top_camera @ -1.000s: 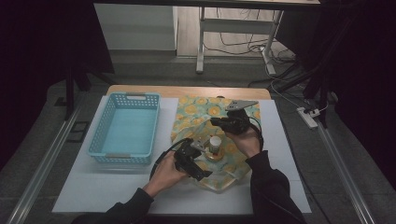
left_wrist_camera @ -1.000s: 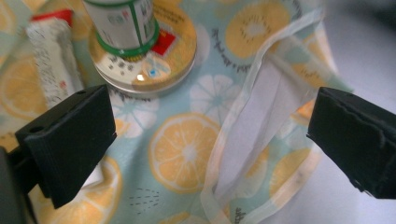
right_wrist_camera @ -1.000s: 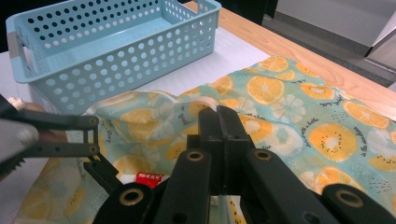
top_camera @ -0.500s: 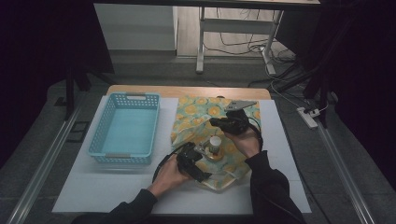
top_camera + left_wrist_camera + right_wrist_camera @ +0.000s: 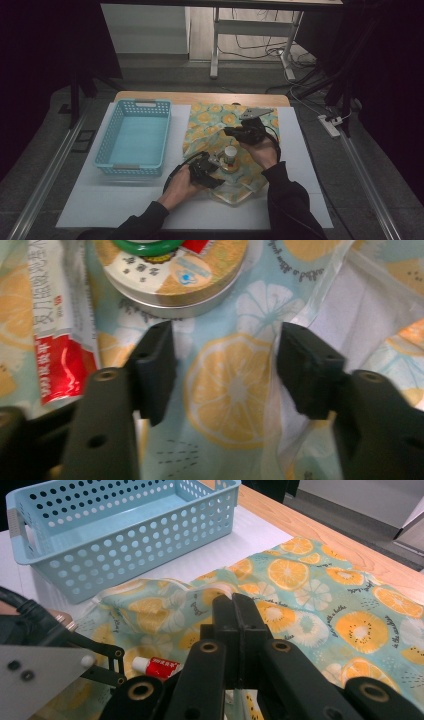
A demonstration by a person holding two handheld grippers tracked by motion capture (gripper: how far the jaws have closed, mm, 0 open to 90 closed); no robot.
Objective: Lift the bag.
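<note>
Orange-slice printed plastic, a clear-topped zip bag (image 5: 235, 150), lies on the desk (image 5: 125, 200) to the right of the light-blue basket (image 5: 134, 139), with a round tin (image 5: 175, 275), a red-and-white tube (image 5: 55, 335) and a small white-capped bottle (image 5: 230, 152) inside or on it; which, I cannot tell. The left gripper (image 5: 227, 370) sits at the bag's near-left corner, its jaws having just been closing, now about half apart, with the clear film's edge (image 5: 320, 295) running between them but not yet pinched. The tin lies straight ahead, just beyond the jaw tips. The right gripper (image 5: 235, 625) has its jaws fully closed, seemingly pinching the bag's film farther back. The left hand is nearer the loose edge, so the pinch looks like its job.
</note>
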